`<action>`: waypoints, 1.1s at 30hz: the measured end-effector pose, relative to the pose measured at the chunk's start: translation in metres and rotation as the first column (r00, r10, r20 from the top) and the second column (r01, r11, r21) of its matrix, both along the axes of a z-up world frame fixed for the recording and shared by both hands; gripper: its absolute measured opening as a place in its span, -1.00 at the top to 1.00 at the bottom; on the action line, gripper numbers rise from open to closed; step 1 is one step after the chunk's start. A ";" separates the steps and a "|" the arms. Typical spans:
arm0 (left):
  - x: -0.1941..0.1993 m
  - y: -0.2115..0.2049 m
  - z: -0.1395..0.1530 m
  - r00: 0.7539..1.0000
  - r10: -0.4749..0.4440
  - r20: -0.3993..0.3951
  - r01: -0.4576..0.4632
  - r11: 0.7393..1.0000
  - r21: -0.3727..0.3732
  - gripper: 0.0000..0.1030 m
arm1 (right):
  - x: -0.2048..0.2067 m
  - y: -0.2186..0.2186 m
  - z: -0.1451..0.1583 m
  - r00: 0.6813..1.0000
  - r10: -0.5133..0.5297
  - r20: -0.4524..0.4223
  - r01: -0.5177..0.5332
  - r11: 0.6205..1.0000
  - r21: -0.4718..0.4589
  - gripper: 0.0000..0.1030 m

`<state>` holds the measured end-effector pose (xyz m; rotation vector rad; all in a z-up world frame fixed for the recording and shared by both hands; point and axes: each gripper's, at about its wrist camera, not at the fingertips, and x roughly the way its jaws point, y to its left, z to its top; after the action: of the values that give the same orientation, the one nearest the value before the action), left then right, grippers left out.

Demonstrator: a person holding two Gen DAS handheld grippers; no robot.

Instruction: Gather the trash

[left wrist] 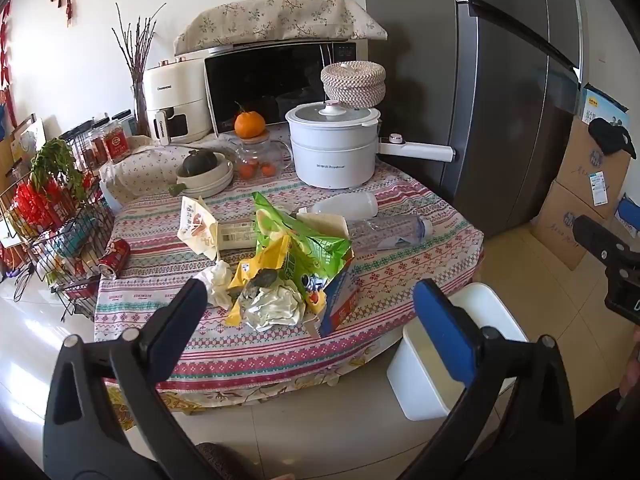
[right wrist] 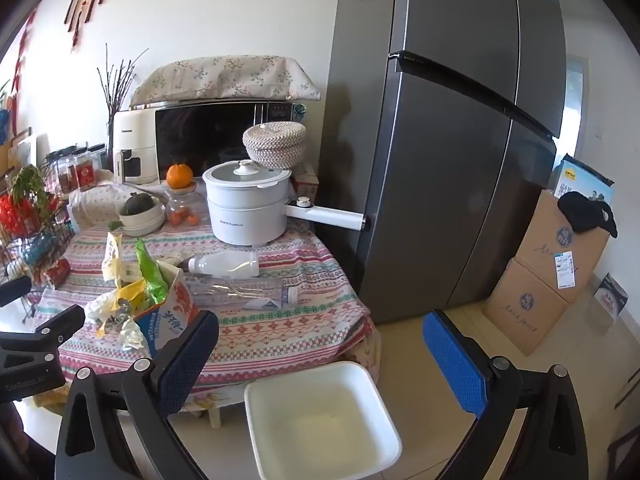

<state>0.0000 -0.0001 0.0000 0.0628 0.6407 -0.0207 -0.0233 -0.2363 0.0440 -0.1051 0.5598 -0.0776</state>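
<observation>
1. Left wrist view: left gripper (left wrist: 310,300) spread wide, nothing between its jaws, hanging over the near edge of the table (left wrist: 420,248).
2. Right gripper (right wrist: 320,334) also spread, empty, above the white bin (right wrist: 376,408).
3. Bin stands on bare tile floor just beside the table's near corner.
4. Trash pile (left wrist: 288,272) of wrappers and a carton sits near that edge; clear bottle (left wrist: 392,230) lies behind it.
5. Fridge (right wrist: 440,160) closes the table's far side.

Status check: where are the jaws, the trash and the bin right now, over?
Left gripper and right gripper open, empty. Trash pile untouched on the table. White bin on the floor beside it, looks empty. Path clear.
</observation>
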 end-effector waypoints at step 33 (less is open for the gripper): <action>-0.002 0.001 0.007 0.998 0.003 0.062 -0.003 1.000 -0.013 -0.99 | 0.001 0.003 -0.001 1.000 -0.015 0.004 0.015 1.000 -0.005 -1.00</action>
<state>-0.0016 0.0012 0.0066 0.0498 0.5787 -0.0199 -0.0222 -0.2330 0.0433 -0.1057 0.5566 -0.0938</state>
